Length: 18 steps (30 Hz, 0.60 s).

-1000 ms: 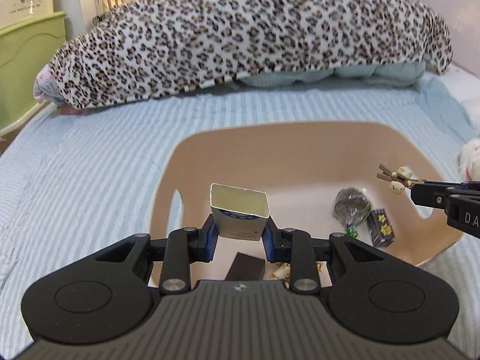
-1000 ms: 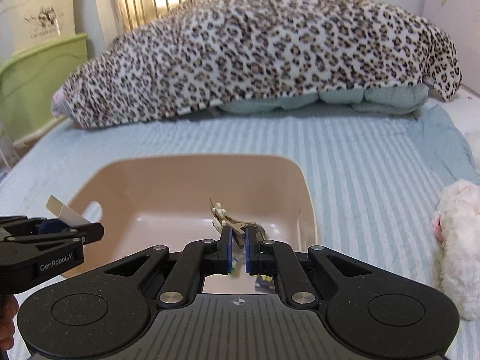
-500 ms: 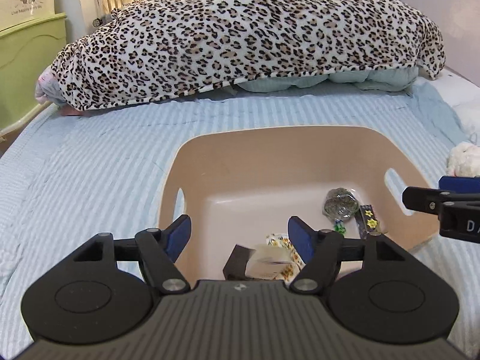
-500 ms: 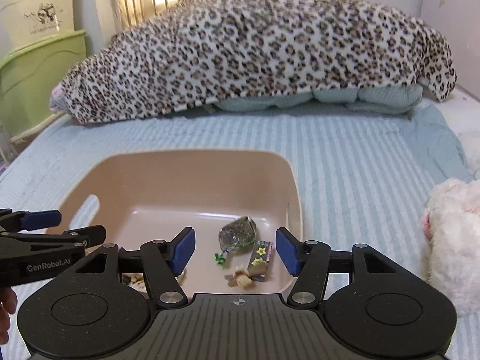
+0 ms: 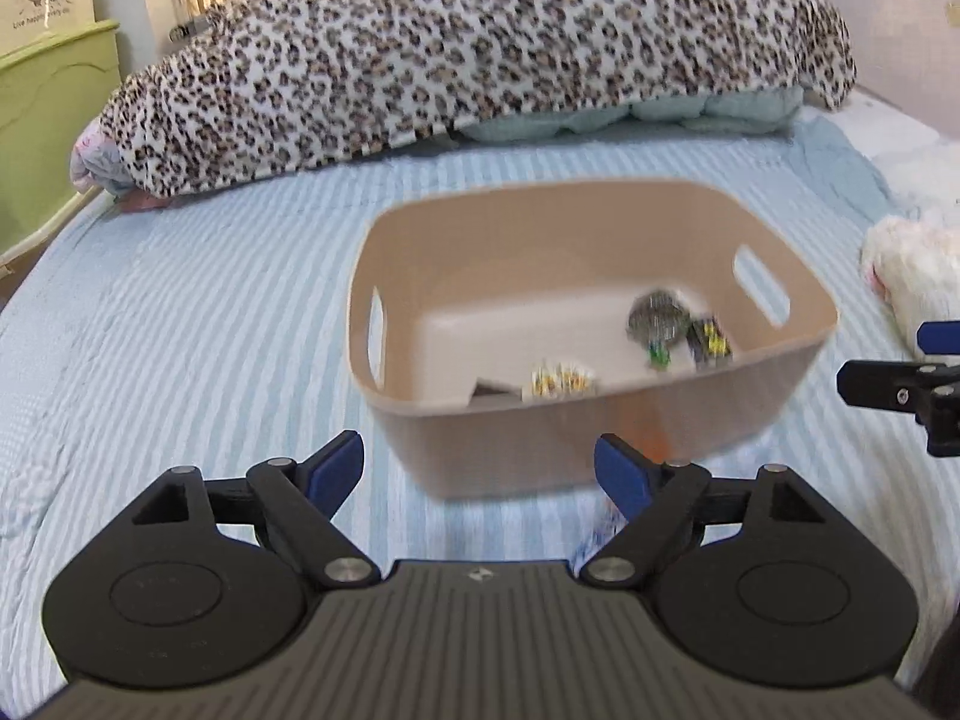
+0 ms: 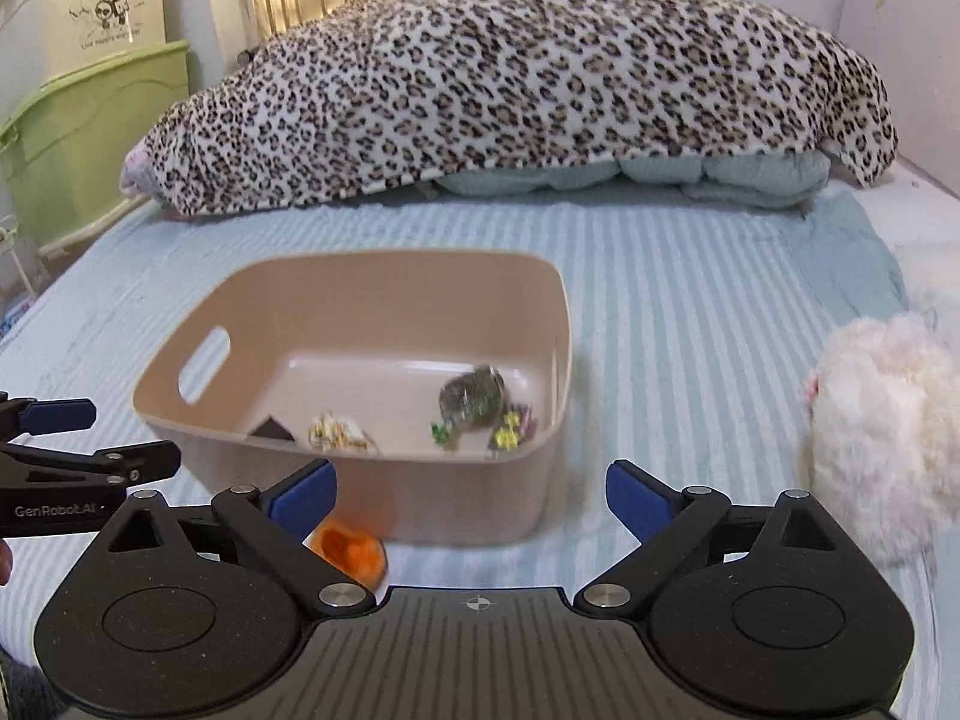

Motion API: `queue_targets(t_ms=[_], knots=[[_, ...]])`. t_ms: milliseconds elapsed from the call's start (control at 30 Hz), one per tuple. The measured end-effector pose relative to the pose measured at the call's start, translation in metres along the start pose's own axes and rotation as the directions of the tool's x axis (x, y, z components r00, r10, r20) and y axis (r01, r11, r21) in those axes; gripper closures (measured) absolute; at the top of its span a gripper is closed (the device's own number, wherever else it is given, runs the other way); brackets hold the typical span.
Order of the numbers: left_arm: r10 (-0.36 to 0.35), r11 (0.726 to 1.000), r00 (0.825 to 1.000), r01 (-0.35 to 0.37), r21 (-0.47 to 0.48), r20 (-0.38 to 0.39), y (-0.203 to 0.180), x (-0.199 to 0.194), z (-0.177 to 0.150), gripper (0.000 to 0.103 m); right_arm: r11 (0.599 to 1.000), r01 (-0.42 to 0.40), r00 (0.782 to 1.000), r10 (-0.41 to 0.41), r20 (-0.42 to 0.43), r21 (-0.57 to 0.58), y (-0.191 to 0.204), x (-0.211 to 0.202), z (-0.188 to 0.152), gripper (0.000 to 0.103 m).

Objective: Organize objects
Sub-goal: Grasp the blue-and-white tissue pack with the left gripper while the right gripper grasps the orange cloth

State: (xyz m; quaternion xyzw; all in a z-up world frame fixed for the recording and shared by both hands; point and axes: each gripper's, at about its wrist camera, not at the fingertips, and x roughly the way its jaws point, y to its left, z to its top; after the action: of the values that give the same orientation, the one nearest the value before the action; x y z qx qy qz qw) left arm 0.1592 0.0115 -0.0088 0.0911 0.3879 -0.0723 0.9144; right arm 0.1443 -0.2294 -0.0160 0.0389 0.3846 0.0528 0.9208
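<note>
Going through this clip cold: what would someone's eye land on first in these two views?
Most likely the huge leopard-print blanket heaped across the far end of the striped blue bed. Next, the beige bin at mid-bed, with a few small packets on its floor. Closer in, both tools are open and empty: the left tool in front of the bin, the right tool near an orange object on the sheet.

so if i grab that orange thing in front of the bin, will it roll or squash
The orange thing looks rounded and lies loose on the bedspread, touching or nearly touching the bin, so it may roll if nudged. Its surface looks smooth, perhaps slippery. It is blurred and partly hidden by the right gripper, so softness is unclear.
</note>
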Motion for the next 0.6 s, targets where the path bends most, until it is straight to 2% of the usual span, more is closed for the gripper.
queue_targets(t_ms=[333, 600], knots=[[-0.043, 0.999, 0.988, 0.04, -0.026, -0.151, 0.003, 0.024, -0.044, 0.018, 1.0, 0.019, 0.991, -0.017, -0.132, 0.015, 0.001, 0.023, -0.042, 0.005], [-0.131, 0.991, 0.974, 0.124, -0.044, -0.184, -0.001, 0.04, -0.06, 0.018, 1.0, 0.028, 0.983, -0.026, -0.184, 0.01, 0.001, 0.038, -0.055, 0.005]])
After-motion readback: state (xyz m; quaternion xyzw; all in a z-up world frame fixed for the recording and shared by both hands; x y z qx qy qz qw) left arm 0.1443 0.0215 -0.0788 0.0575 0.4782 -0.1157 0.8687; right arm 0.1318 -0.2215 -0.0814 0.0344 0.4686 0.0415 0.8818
